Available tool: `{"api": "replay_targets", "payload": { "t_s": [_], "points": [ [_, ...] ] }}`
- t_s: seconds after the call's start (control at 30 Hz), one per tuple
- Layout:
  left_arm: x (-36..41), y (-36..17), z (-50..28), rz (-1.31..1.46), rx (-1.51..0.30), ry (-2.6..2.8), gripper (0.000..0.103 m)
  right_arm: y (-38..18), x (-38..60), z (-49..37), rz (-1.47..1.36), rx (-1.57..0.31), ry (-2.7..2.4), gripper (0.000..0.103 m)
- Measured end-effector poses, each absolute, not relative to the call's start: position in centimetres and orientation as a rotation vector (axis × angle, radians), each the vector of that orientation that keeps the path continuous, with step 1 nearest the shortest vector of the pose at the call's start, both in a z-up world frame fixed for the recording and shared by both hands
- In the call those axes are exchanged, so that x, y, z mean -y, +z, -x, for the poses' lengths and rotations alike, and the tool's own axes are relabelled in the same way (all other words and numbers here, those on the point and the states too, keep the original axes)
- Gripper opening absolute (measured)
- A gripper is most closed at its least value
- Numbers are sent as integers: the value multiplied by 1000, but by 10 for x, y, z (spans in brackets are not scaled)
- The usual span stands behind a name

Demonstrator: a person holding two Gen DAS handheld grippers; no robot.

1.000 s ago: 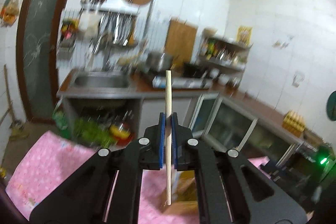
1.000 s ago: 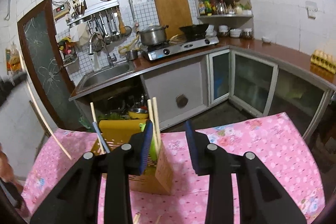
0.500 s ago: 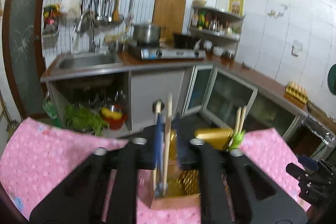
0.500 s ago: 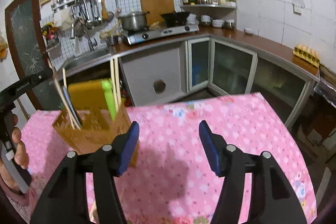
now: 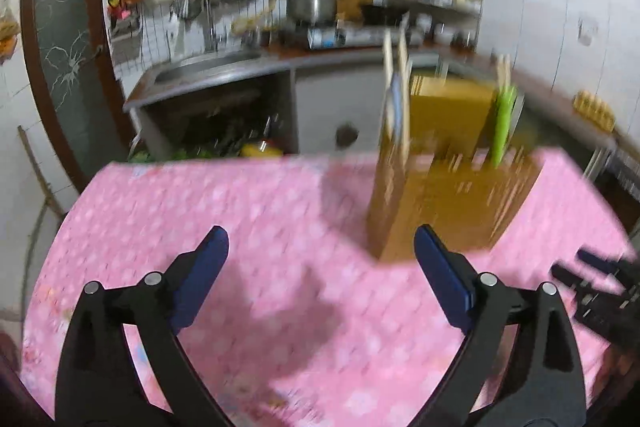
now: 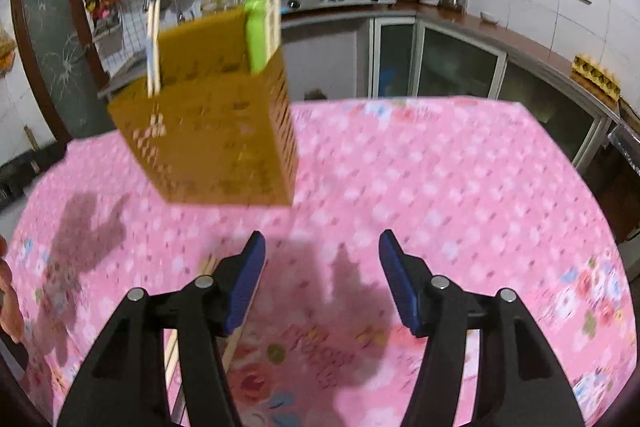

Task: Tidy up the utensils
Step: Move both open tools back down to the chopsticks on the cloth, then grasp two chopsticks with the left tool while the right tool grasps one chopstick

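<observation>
We see a counter (image 6: 460, 187) under a pink flowered cloth. On it stands a brown box with holes (image 6: 208, 147), holding pale wooden chopsticks (image 6: 154, 47) and a green handle (image 6: 256, 35). In front of the box, our left gripper (image 5: 320, 267) has just opened its fingers wide, nothing between them. Our right gripper (image 6: 322, 267) fingers are apart too, empty. More wooden chopsticks (image 6: 172, 351) lie flat on the cloth, nearer us than the box.

Utensil holder (image 6: 208, 131): perforated, matt, wood-coloured. Chopsticks (image 6: 154, 43): pale wood. Tablecloth (image 6: 440, 187): pink floral, slight sheen. Gripper pads (image 6: 248, 279): matt blue.
</observation>
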State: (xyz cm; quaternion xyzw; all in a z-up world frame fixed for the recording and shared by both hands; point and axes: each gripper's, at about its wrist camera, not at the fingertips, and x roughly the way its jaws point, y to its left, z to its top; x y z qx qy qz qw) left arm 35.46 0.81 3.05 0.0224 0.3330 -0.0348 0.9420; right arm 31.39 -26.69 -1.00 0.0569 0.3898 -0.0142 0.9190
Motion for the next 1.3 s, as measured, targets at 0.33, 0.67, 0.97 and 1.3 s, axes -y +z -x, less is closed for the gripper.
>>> {"api": "replay_targets", "payload": {
  "t_s": [0.33, 0.67, 0.97, 1.3],
  "points": [
    [-20, -39, -353, -52, -919, -89, 91, -46, 229, -326, -119, -942, -29, 56],
    [-6, -43, -348, -29, -968, -120, 91, -56, 219, -340, -107, -997, -53, 9],
    [41, -43, -347, -17, -1014, -221, 70, -51, 257, -334, -124, -996, -47, 7],
    [95, -54, -348, -124, -1044, -263, 32, -55, 293, -322, -147, -993, -41, 7]
  ]
}}
